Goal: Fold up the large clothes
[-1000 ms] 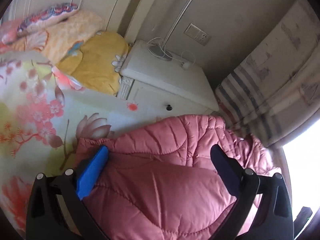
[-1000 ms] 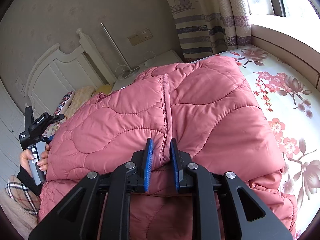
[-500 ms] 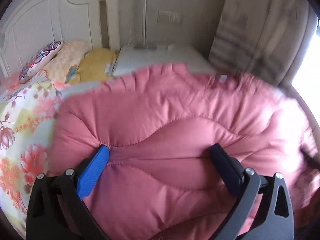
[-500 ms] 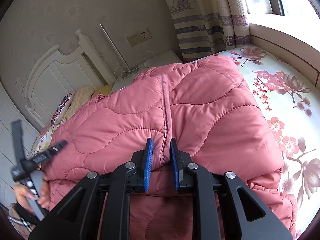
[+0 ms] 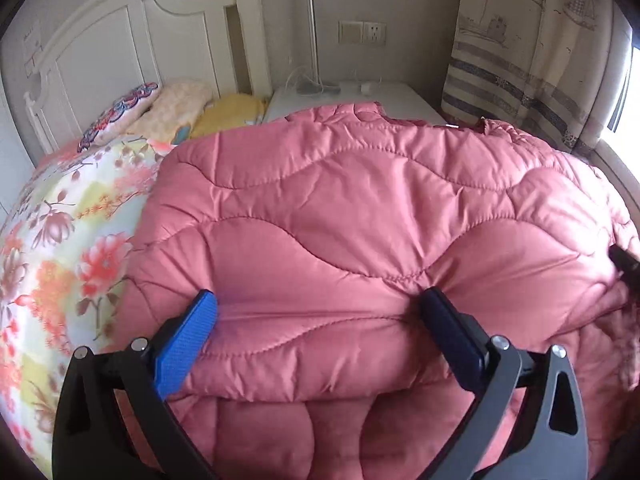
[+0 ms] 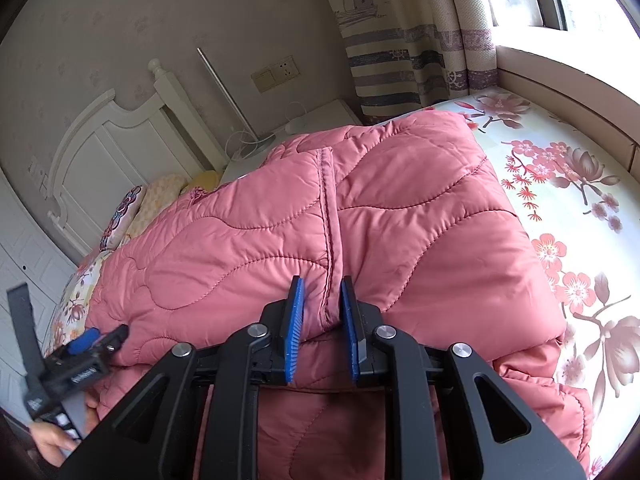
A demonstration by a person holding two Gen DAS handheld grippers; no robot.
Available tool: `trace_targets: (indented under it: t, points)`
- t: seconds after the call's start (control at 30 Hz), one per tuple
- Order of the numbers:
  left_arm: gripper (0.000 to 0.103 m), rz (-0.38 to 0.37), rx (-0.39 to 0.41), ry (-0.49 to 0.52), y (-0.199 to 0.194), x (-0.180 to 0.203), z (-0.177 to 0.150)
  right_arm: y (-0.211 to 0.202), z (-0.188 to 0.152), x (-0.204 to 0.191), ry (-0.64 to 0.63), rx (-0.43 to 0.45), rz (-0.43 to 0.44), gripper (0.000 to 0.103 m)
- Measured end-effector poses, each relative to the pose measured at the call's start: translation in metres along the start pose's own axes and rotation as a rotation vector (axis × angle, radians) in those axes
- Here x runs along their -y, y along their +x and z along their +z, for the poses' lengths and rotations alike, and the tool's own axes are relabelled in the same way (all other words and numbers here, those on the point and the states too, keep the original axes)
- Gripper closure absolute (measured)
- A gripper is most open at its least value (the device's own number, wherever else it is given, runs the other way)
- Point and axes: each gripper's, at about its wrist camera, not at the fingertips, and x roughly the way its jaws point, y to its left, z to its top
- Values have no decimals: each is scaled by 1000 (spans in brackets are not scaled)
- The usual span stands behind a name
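Our left gripper (image 5: 318, 334) has swung over the pink quilted coat (image 5: 360, 220) on the bed (image 6: 580, 220), jaws wide across its folded edge, our right gripper (image 6: 322, 320) pinching its placket, only the right view showing our hand (image 6: 54, 442).

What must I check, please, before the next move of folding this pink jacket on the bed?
1. Right gripper shut on the jacket edge: ok.
2. Left gripper holding the jacket: not ok; its jaws stand wide open, with fabric between them.
3. Top layer lying over the lower layer: ok, a folded edge shows in front.
4. Bare bed sheet beside the jacket: ok.
5. Sleeves tucked in: cannot tell, hidden.
6. Jacket clear of the nightstand: cannot tell; the collar blocks the view.
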Motion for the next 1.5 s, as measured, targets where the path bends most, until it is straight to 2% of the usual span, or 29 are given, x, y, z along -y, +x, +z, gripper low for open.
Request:
trace_targets:
  t: [0.07, 0.13, 0.2, 0.23, 0.33, 0.47, 0.5, 0.6, 0.63, 0.77, 0.87, 0.93, 1.0, 1.07, 1.1, 1.13, 1.23, 1.3, 1.4, 1.5]
  points:
    - [2, -7, -1, -5, -1, -1, 1, -10, 6, 6, 64, 6, -18, 84]
    - [2, -19, 5, -8, 0, -4, -2, -34, 16, 14, 143, 91, -26, 83]
    - [2, -26, 4, -15, 1, -5, -1, -49, 27, 9, 121, 161, -55, 82]
    - [2, -23, 4, -14, 1, -4, -2, -50, 32, 3, 98, 166, -63, 81]
    - [2, -16, 6, -10, 1, -3, -2, -34, 46, -30, -38, 116, -93, 81]
    - [2, -23, 5, -14, 2, -4, -2, 1, 48, -67, -196, 50, -144, 80]
    - [2, -22, 5, -14, 2, -3, -2, 10, 46, -73, -232, 31, -162, 76]
    - [2, -23, 5, -15, 2, -4, -2, 50, 35, -76, -332, -69, -276, 57]
    - [2, -23, 5, -15, 1, -4, -2, 57, 32, -73, -343, -87, -286, 56]
    - [2, -19, 5, -14, 2, -4, -2, 45, 38, -69, -309, -81, -272, 55]
    - [2, -22, 6, -15, 2, -4, -2, 34, 54, -78, -321, -14, -270, 52]
    - [2, -26, 7, -18, 2, -4, -2, 34, 66, -78, -311, 12, -262, 41]
    - [2, -28, 8, -20, 2, -5, -1, 44, 72, -73, -283, -10, -249, 34]
    - [2, -30, 8, -22, 2, -5, -2, 70, 70, -62, -266, -94, -308, 34]
    - [2, -31, 9, -23, 2, -5, -2, 84, 67, -53, -258, -148, -322, 30]
    - [2, -33, 9, -24, 2, -5, -2, 88, 64, -50, -251, -152, -304, 30]
    - [2, -34, 9, -25, 2, -5, -2, 71, 66, -50, -215, -111, -314, 30]
    - [2, -32, 9, -25, 2, -5, -2, 46, 64, -56, -190, -50, -283, 30]
    - [2, -33, 9, -25, 2, -5, -2, 16, 48, -80, -290, 23, -227, 29]
    - [2, -34, 9, -25, 2, -5, -2, 16, 20, -102, -442, 2, -200, 25]
